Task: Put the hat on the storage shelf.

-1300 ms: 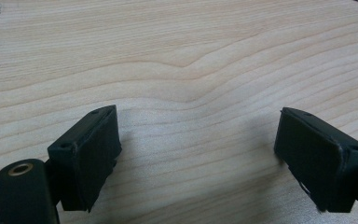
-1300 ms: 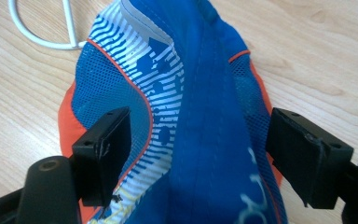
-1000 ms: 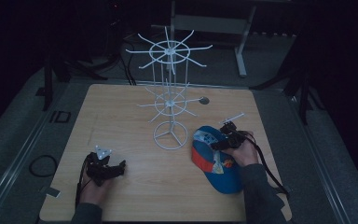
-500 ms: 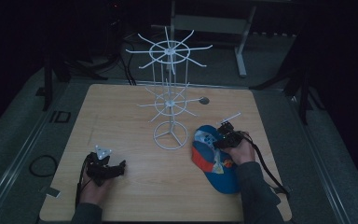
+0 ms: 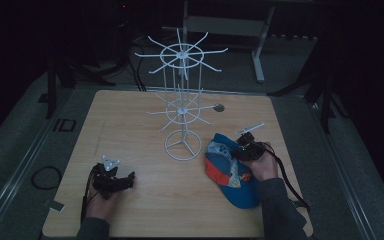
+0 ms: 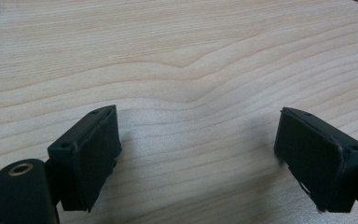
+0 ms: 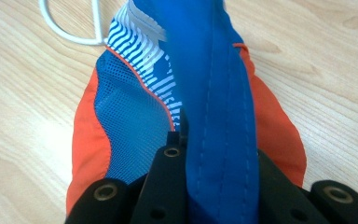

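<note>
At the right side of the wooden table (image 5: 145, 205), the right gripper (image 5: 244, 150) sits a little nearer the wire rack than it did a second ago, having crept toward the table's middle with the cap (image 5: 230, 172) in tow; the cap lies closer to the rack's base as well. The jaws are pressed together on a fold of the cap's blue fabric, as the right gripper view shows: a stitched blue band (image 7: 214, 112) rises straight up between the two black jaws, with blue mesh, white stripes and orange trim spreading to either side. The rest of the cap trails back along the table toward the person's right hand (image 5: 265, 165), its brim near the table's near edge. Just beyond the cap, the white wire rack (image 5: 182, 107) stands upright on its round base, a loop of which shows in the right gripper view beside the cap's far end.

The left gripper (image 5: 114, 181) has kept its place near the table's near-left corner. Its jaws stand wide apart over bare wood, holding nothing.
</note>
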Available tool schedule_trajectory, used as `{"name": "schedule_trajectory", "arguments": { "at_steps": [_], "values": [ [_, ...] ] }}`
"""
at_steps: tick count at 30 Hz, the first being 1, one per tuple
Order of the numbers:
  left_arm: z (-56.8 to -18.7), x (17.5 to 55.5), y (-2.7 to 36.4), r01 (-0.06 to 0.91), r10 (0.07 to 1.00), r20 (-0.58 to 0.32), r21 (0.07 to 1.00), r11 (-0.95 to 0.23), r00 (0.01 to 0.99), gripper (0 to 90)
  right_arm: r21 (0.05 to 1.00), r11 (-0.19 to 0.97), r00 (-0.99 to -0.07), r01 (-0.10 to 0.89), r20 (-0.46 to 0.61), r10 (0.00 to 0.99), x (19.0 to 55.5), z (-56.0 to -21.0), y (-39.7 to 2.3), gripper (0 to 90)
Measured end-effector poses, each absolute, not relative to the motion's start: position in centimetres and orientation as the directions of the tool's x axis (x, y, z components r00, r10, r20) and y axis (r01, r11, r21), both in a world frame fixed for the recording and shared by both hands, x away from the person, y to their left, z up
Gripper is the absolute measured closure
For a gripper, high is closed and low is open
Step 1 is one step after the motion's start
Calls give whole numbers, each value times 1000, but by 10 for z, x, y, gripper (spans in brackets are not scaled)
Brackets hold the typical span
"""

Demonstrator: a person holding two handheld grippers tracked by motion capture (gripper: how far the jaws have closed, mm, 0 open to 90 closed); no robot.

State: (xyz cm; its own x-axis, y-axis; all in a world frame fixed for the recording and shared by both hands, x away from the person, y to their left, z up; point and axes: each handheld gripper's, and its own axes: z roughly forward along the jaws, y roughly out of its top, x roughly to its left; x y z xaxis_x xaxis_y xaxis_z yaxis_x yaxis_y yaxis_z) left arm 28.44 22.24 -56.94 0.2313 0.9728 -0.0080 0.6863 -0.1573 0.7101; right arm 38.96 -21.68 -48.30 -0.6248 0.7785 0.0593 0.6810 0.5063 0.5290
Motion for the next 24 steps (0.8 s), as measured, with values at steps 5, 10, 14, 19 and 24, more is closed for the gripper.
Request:
{"name": "schedule_trajectory", "arguments": {
  "at_steps": [5, 10, 14, 19, 24],
  "values": [
    [-569, 284, 222, 686, 973, -8, 711, -157, 231, 146, 571, 498, -634, 653, 54, 771, 377, -473, -222, 878],
    [-569, 284, 222, 686, 973, -8, 710, -157, 231, 146, 600, 485, -637, 636, 52, 769, 368, -466, -224, 877],
    [-569, 284, 222, 685, 973, -6, 711, -158, 231, 146, 618, 483, -644, 620, 50, 764, 362, -462, -224, 877],
    [-569, 284, 222, 686, 973, -6, 711, -158, 231, 146, 640, 479, -651, 601, 45, 757, 355, -454, -223, 877],
    [-570, 284, 222, 685, 973, -9, 712, -155, 230, 146, 665, 462, -655, 587, 56, 753, 350, -446, -224, 877]
  ]
}}
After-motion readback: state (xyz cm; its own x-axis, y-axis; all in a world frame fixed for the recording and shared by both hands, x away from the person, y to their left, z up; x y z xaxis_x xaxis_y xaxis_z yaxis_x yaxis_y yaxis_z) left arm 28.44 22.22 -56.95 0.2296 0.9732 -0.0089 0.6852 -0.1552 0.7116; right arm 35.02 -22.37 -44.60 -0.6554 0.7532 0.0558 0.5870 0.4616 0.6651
